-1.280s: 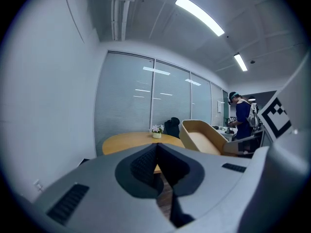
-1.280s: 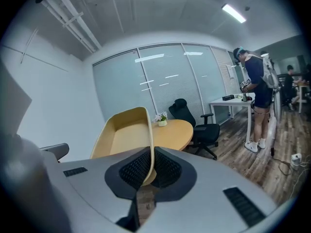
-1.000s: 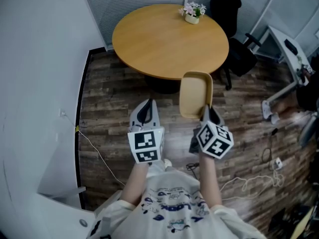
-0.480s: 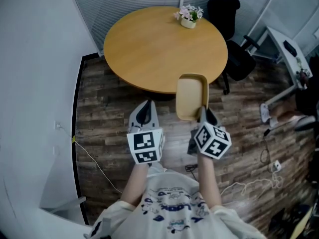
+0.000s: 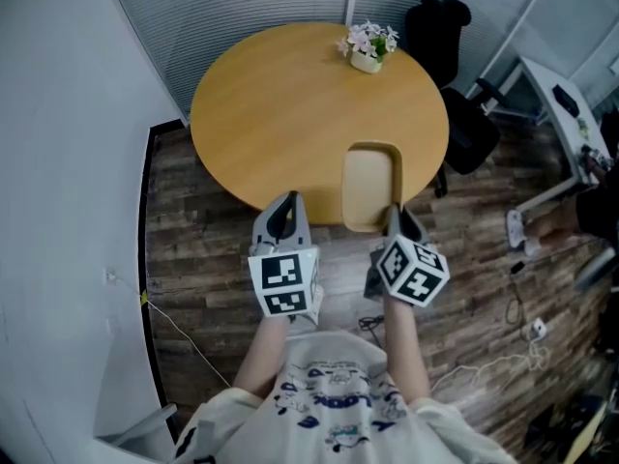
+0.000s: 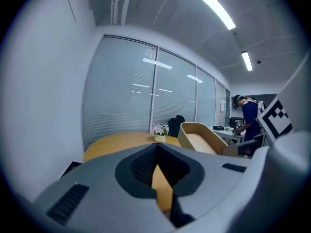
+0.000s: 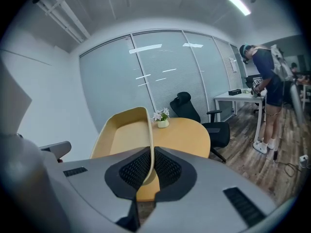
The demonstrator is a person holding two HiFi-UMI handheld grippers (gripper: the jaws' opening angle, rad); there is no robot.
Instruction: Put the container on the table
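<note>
The container is a shallow beige tray with rounded corners. My right gripper is shut on its near rim and holds it in the air, over the near edge of the round wooden table. In the right gripper view the container rises from between the jaws, its thin wall pinched at my right gripper. My left gripper hovers beside it on the left, shut with nothing in it. In the left gripper view, my left gripper faces the table, and the container shows at the right.
A small pot of flowers stands at the table's far edge. A black office chair is behind the table on the right. A white desk and a standing person are further right. Cables lie on the wood floor.
Both grippers and the container have come closer to the table. The container's far end was over the floor at the table's edge and now hangs over the tabletop.
</note>
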